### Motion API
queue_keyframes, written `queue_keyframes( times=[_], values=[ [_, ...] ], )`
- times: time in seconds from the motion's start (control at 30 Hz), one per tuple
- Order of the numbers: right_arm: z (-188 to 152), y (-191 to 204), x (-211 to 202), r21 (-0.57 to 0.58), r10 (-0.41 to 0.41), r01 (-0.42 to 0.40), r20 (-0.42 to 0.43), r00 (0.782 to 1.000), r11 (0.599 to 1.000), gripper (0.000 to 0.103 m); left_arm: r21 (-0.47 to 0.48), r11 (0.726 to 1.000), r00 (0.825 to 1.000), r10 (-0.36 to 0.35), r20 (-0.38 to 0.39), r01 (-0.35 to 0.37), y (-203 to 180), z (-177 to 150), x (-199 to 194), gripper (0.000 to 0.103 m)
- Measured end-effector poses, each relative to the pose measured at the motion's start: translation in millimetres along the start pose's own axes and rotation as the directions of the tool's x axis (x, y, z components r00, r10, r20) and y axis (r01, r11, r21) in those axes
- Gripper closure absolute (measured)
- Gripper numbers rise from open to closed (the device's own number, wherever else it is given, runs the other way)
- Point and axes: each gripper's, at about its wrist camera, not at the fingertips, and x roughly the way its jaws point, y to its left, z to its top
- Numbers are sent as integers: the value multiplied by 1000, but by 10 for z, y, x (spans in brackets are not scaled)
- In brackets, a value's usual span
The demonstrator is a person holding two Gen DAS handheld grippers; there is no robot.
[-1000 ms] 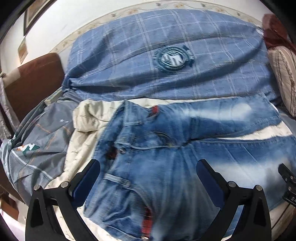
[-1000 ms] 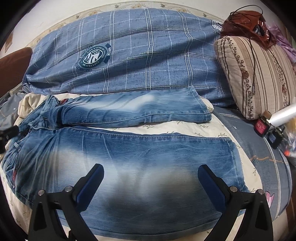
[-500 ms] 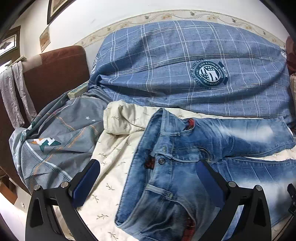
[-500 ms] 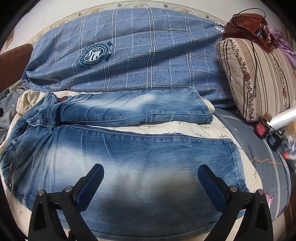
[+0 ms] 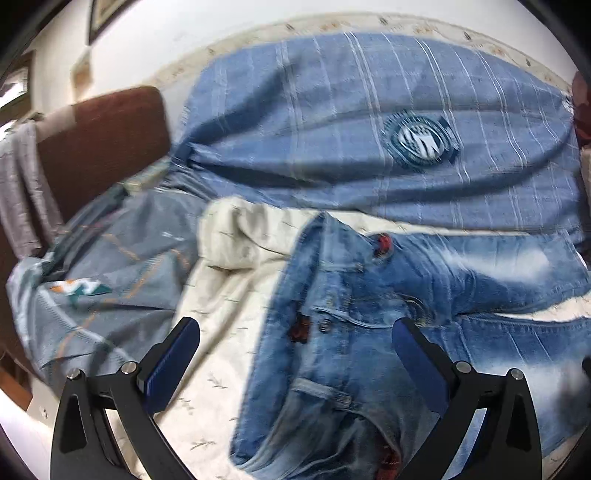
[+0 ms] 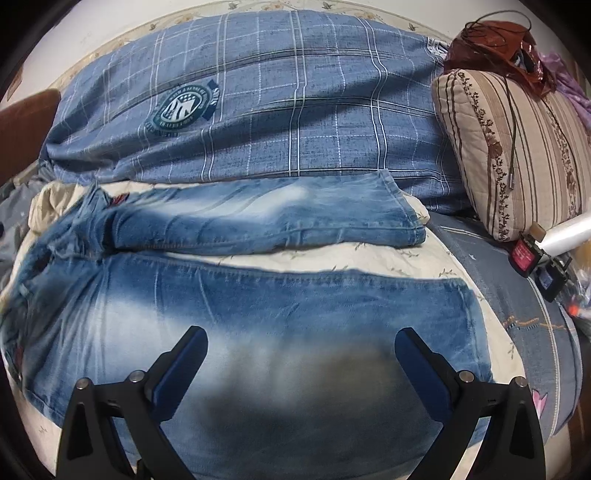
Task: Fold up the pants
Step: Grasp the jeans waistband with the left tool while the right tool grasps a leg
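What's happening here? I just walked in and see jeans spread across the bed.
A person holds a gripper in each hand over the jeans, which lie flat and unfolded on the bed. The left gripper hangs open near the waistband, the right gripper open over the near leg. Neither grips anything.

This is a bedroom in a home. There is a bed with a cream sheet (image 6: 373, 258) on it, a big blue checked blanket (image 6: 295, 110) piled at the back, a striped pillow (image 6: 524, 155), and a grey cover (image 5: 122, 266) with a little picture on it. A brown headboard (image 5: 103, 147) stands at one end with a grey cloth (image 5: 22, 184) hung over it, and a framed picture (image 5: 101, 14) hangs on the white wall.
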Motion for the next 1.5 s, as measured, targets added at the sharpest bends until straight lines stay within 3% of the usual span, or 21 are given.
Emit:
queue_keyframes(
  times=[0.17, 0.4, 0.6, 0.67, 0.83, 0.9, 0.93, 1.03, 1.13, 1.2, 1.3, 1.5],
  values=[
    [462, -381, 124, 86, 15, -17, 25, 1000, 996, 1, 66, 994, 989, -84, -118, 92, -118, 220, 469, 0],
    [1248, -884, 792, 178, 25, -22, -17, 1000, 984, 1, 160, 981, 981, -84, -177, 113, -219, 721, 1124, 0],
    [1785, -1175, 1451, 194, -35, 42, -43, 998, 980, 4, 113, 983, 962, -114, -247, 145, -134, 1126, 1766, 0],
    [1875, -1222, 1701, 201, -31, 47, -81, 996, 978, 11, 83, 988, 956, -105, -275, 133, -94, 1228, 1968, 0],
    [1950, -1297, 2119, 236, -21, 52, -133, 991, 970, 13, 16, 994, 946, -102, -307, 112, 17, 1368, 2286, 1],
    [1952, -1295, 2279, 231, -29, 67, -161, 986, 971, 19, 5, 992, 939, -121, -323, 130, -6, 1387, 2388, 10],
    [1946, -1294, 2347, 231, -25, 66, -175, 984, 971, 27, 2, 989, 932, -136, -337, 145, -38, 1383, 2446, 13],
    [1919, -1275, 2525, 245, 1, 55, -224, 975, 968, 37, -20, 977, 897, -202, -393, 211, -168, 1327, 2612, 31],
    [1921, -1254, 2550, 244, 14, 39, -212, 977, 969, 53, 5, 979, 906, -189, -380, 206, -240, 1309, 2656, 46],
    [1932, -1206, 2515, 228, 1, 49, -214, 977, 972, 63, -1, 981, 905, -180, -386, 194, -230, 1311, 2697, 69],
    [1955, -1207, 2374, 238, 6, 38, -180, 984, 971, 75, -50, 977, 902, -209, -378, 205, -117, 1325, 2689, 85],
    [1975, -1229, 1845, 257, 34, -11, -86, 996, 966, 80, -74, 961, 925, -278, -260, 268, 117, 1440, 2183, 91]
  ],
)
